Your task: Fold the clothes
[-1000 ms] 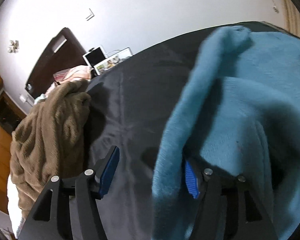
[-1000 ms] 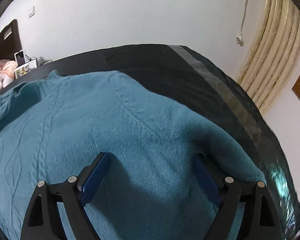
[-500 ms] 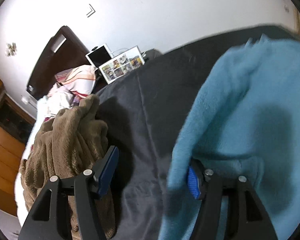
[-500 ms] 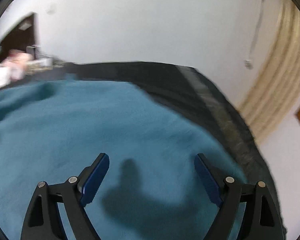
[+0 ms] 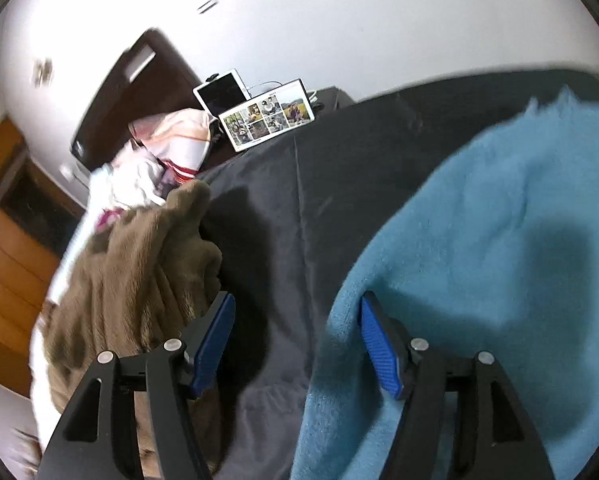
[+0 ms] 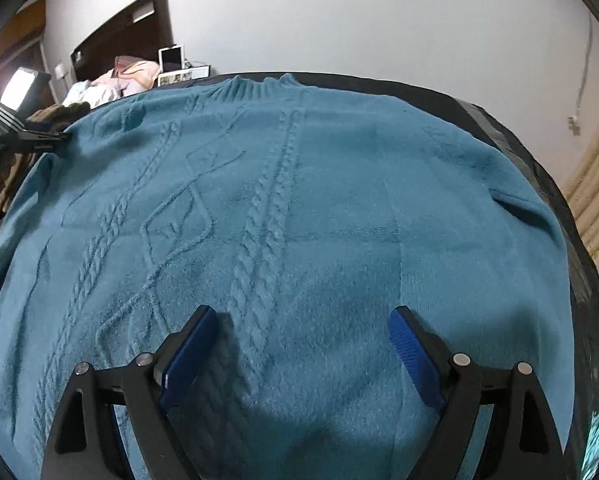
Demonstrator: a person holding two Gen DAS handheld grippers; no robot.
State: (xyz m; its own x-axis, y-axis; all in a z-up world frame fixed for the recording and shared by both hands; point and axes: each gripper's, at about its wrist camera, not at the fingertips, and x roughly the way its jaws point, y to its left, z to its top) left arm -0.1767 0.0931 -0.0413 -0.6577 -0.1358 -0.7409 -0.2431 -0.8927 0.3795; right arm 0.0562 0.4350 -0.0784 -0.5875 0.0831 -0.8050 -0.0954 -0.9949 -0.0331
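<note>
A teal cable-knit sweater [image 6: 299, 208] lies spread flat on a dark cloth-covered surface [image 6: 499, 120], its collar at the far edge. My right gripper [image 6: 299, 344] is open and empty, held over the sweater's near part. In the left wrist view the sweater [image 5: 499, 260] fills the right side. My left gripper [image 5: 295, 340] is open at the sweater's left edge; its right finger [image 5: 379, 348] touches the teal fabric and its left finger is over the dark cloth. The left gripper [image 6: 31, 140] also shows small at the far left of the right wrist view.
A brown knit garment [image 5: 131, 272] is heaped on the left of the dark surface [image 5: 299, 184]. Behind stand a photo frame [image 5: 267, 116], a tablet [image 5: 221, 94], pink bedding [image 5: 167, 140] and a dark headboard. A beige curtain [image 6: 595, 200] hangs at the right.
The raised fold of sweater over my left gripper's right finger has dropped flat. My right gripper has pulled back and risen, so the whole sweater front shows. Both jaws have stayed open.
</note>
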